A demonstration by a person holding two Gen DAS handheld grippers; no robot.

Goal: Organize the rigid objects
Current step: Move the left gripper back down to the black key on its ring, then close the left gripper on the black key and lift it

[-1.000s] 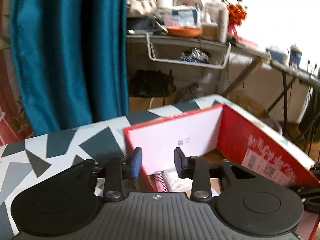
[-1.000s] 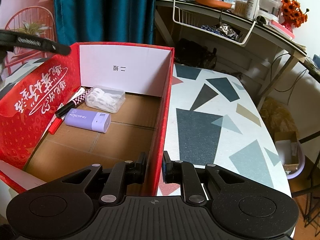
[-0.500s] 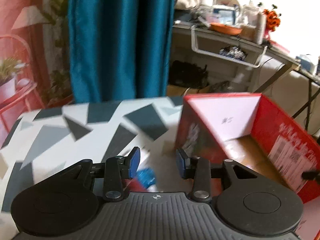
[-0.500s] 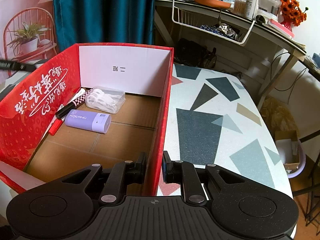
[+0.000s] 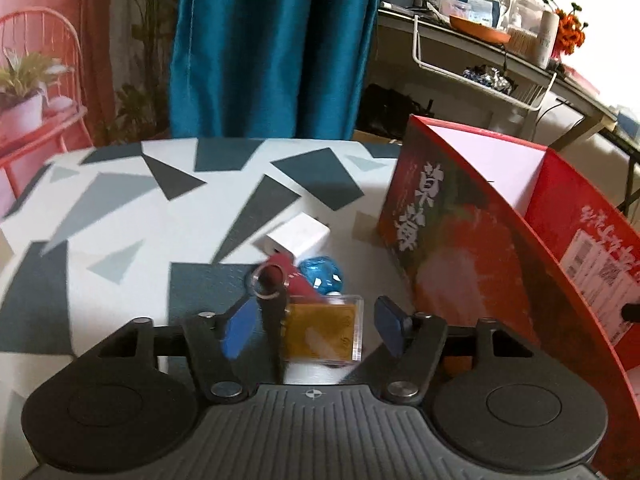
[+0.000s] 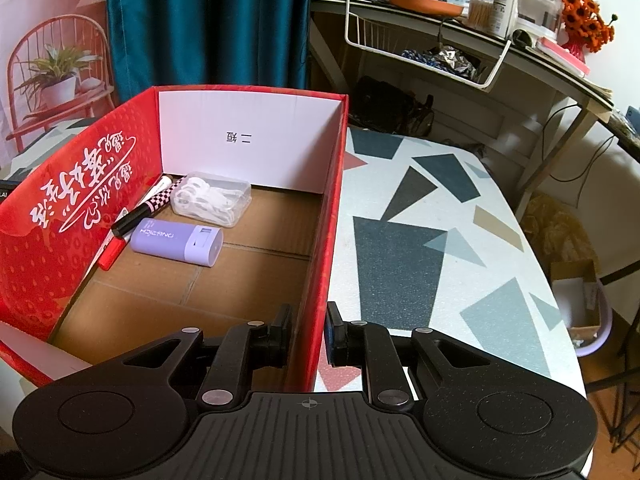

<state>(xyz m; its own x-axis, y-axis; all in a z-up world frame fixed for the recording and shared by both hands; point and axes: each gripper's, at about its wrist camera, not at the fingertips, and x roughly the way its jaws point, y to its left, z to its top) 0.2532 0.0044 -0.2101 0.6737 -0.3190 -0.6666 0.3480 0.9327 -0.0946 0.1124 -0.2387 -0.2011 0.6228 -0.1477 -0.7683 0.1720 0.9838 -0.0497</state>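
On the table point(image 5: 120, 208), left of the red box point(image 6: 336, 216), a small heap of loose items waits: a white charger point(image 5: 296, 236) at 12 o'clock, a blue object point(image 5: 320, 276) just behind a red piece point(image 5: 298, 286), a clear case point(image 5: 324, 332) with a gold insert nearest the camera, and a dark ringed stick point(image 5: 272, 300) leaning across its left edge. The left tongs point(image 5: 310, 330) hover over this heap; their jaws have just been opening and now stand about half apart, with the clear case and the stick between them but no pad pressing on either, probably lining up for a pick. The right tongs point(image 6: 308, 336) are pinched nearly shut on the box's right wall, likely to steady the box while items go in. Inside, at 10 o'clock, a purple power bank point(image 6: 176, 242), a floss-pick case point(image 6: 212, 198) and checkered and red pens point(image 6: 148, 208) lie grouped in the far left corner, leaving most of the floor free.
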